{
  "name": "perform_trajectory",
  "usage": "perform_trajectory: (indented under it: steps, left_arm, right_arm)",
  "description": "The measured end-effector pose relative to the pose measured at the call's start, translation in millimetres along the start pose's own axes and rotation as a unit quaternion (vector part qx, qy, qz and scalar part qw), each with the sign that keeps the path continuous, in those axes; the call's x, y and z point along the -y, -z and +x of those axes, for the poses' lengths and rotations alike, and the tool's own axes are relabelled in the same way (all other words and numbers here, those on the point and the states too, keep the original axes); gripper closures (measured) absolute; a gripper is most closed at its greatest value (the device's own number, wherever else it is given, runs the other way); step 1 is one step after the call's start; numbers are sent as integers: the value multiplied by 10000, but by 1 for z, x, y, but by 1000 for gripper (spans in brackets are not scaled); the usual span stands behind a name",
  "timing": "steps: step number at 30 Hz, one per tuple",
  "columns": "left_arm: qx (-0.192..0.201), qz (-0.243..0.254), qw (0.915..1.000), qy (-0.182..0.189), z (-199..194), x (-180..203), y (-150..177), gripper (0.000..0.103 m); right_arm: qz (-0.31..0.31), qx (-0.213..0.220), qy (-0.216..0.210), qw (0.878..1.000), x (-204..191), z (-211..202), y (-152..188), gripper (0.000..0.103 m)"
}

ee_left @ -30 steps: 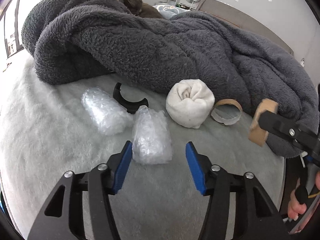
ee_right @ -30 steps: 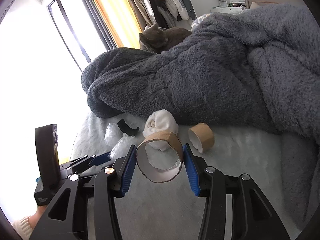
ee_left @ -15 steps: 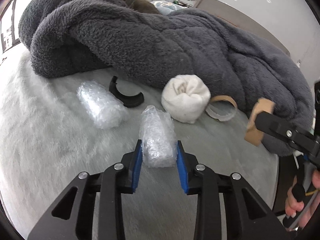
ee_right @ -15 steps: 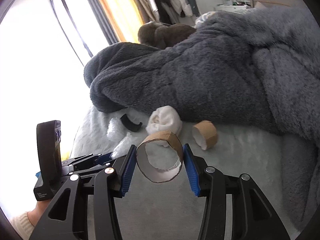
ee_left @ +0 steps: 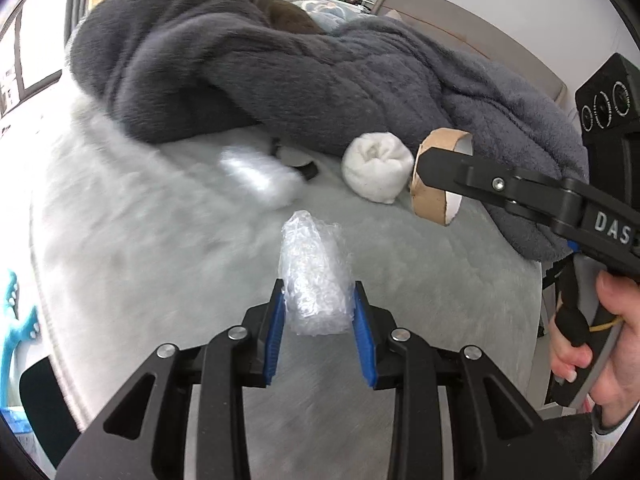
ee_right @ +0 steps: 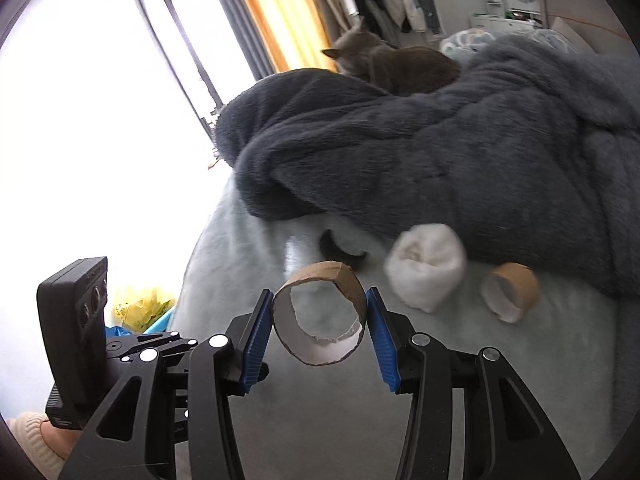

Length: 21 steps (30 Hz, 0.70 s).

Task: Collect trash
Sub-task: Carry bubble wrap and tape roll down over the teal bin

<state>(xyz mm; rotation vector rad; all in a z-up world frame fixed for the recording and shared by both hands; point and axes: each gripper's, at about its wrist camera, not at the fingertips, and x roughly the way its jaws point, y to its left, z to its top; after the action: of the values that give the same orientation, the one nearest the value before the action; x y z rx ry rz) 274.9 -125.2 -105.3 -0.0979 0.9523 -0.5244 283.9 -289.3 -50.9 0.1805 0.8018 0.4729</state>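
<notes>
My left gripper (ee_left: pixel 319 312) is shut on a clear bubble wrap wad (ee_left: pixel 314 272) and holds it just above the pale fuzzy bed cover (ee_left: pixel 140 248). My right gripper (ee_right: pixel 320 322) is shut on a brown cardboard tape ring (ee_right: pixel 320 316), which also shows in the left wrist view (ee_left: pixel 438 176). A second bubble wrap wad (ee_left: pixel 256 176) lies blurred on the cover. A second cardboard ring (ee_right: pixel 510 296), a white rolled cloth (ee_right: pixel 426 278) and a black curved piece (ee_right: pixel 340 250) lie by the blanket.
A thick dark grey blanket (ee_right: pixel 460 152) is heaped across the back of the bed, with a grey cat (ee_right: pixel 392 64) on top. A yellow bag (ee_right: pixel 140 308) sits on the floor left of the bed. A turquoise object (ee_left: pixel 16 320) is at the left edge.
My left gripper has closed on the bubble wrap wad and lifted it back from the other trash. My right gripper has moved up and left, still holding the cardboard ring.
</notes>
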Motion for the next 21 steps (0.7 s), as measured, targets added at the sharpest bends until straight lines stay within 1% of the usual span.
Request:
perform_trajectory:
  steps: [3,8,13,15,21]
  left_arm:
    - [84,-106,9999,-52,-16,-16,4,68]
    - [245,-275,9991,-212,-38,-41,6,68]
    - [411,-509,9967,-477,-59,-68,10,68]
    - [446,-594,9953,-614,-66,-80,12,68]
    - [425,-813,9922,-847,-84,-112,24,68]
  right_arm:
    - [-18,13,-170,9999,-16,8,-5,55]
    - [-205,-31,-291,9994,-44,25,-9,55]
    - [-350,-127,-426,9984,-70,44,-11,55]
    - [-414,-170,-485,9978,-81,51,-11,55]
    - [-620,-257,-675,9955,-116,69,-12,55]
